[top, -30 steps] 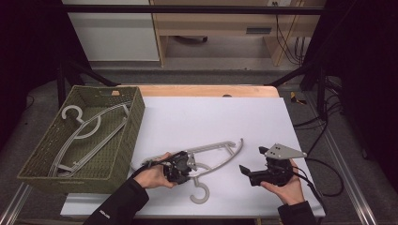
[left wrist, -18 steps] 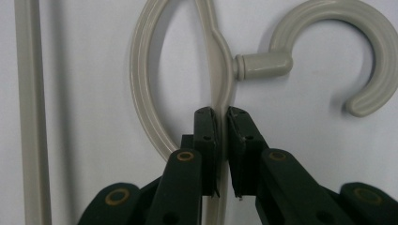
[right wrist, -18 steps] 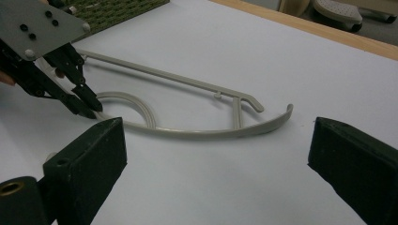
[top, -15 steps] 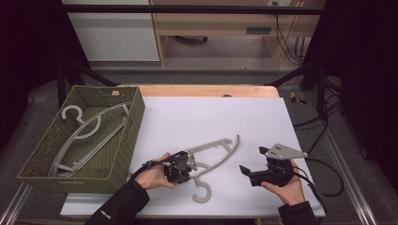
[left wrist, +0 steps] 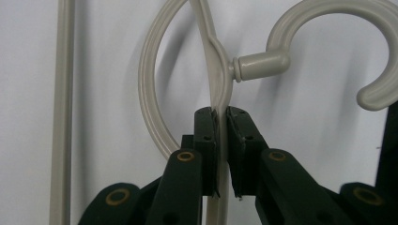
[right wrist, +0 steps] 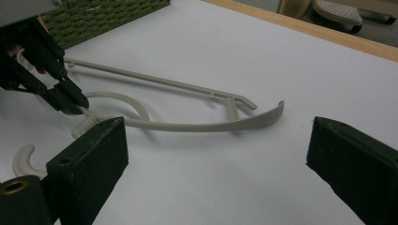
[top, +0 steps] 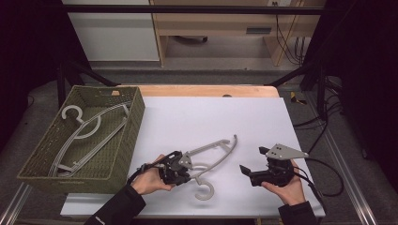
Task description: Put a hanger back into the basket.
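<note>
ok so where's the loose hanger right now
In the high view the hanger lies on the white table, front centre, right of the basket, clamped by the left gripper.

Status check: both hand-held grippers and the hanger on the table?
Left hand-held gripper shut on hanger near its hook. Right hand-held gripper open, apart from hanger. Basket at left holds more hangers; nothing in the way.

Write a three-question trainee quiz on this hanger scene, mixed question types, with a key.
1. True or false: the left gripper has its fingers clamped on the grey hanger near the hook.
2. Where do the other hangers lie? A) in the green basket B) on the floor C) on the white mat
3. Fill in: the right gripper is ____, with nothing between its fingers.

Key: 1 true; 2 A; 3 open
</note>
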